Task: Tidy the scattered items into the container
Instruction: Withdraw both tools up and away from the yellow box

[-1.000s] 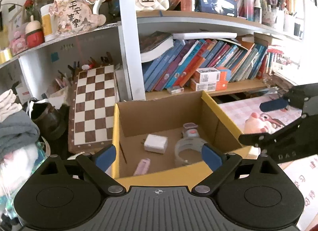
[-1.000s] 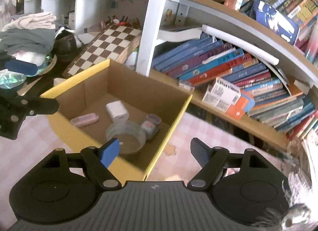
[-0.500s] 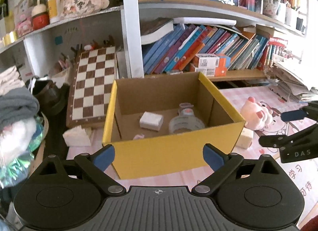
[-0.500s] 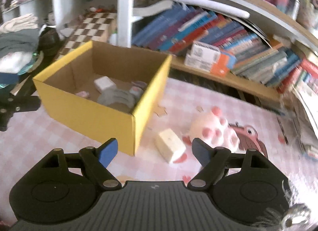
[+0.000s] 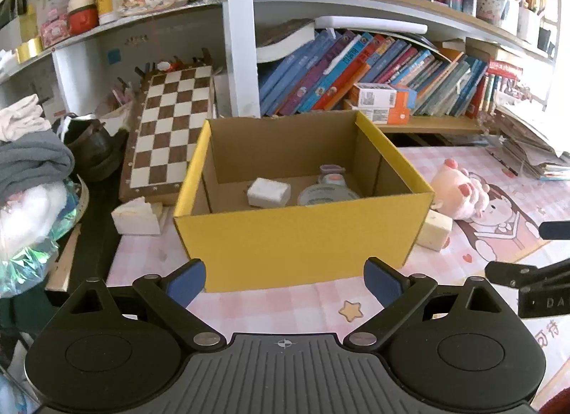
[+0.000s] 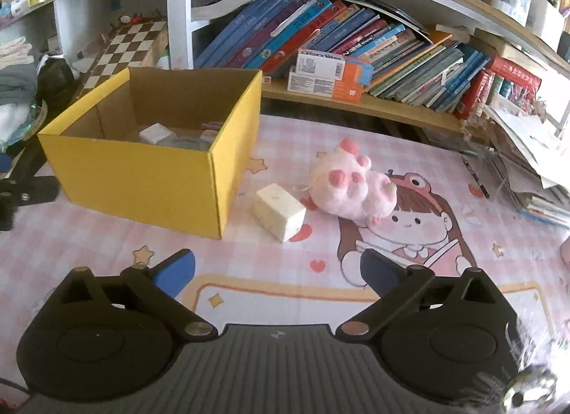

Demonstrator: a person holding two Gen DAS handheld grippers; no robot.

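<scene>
A yellow cardboard box (image 5: 299,236) (image 6: 142,179) stands on the pink mat. Inside it lie a white block (image 5: 268,192), a tape roll (image 5: 327,196) and a small pink-grey item (image 5: 332,172). A cream foam block (image 6: 279,211) (image 5: 434,229) and a pink plush toy (image 6: 351,179) (image 5: 459,193) lie on the mat to the right of the box. My left gripper (image 5: 285,280) is open and empty, in front of the box. My right gripper (image 6: 278,273) is open and empty, a little short of the foam block.
A chessboard (image 5: 167,136) leans behind the box at left. A white foam wedge (image 5: 137,216) lies left of the box. Bookshelves (image 6: 356,40) run along the back. Folded clothes (image 5: 28,164) pile at far left, loose papers (image 6: 527,164) at right.
Both grippers have pulled back from over the box and away from it. The right view has swung right, so the foam block and plush toy now lie ahead of it.
</scene>
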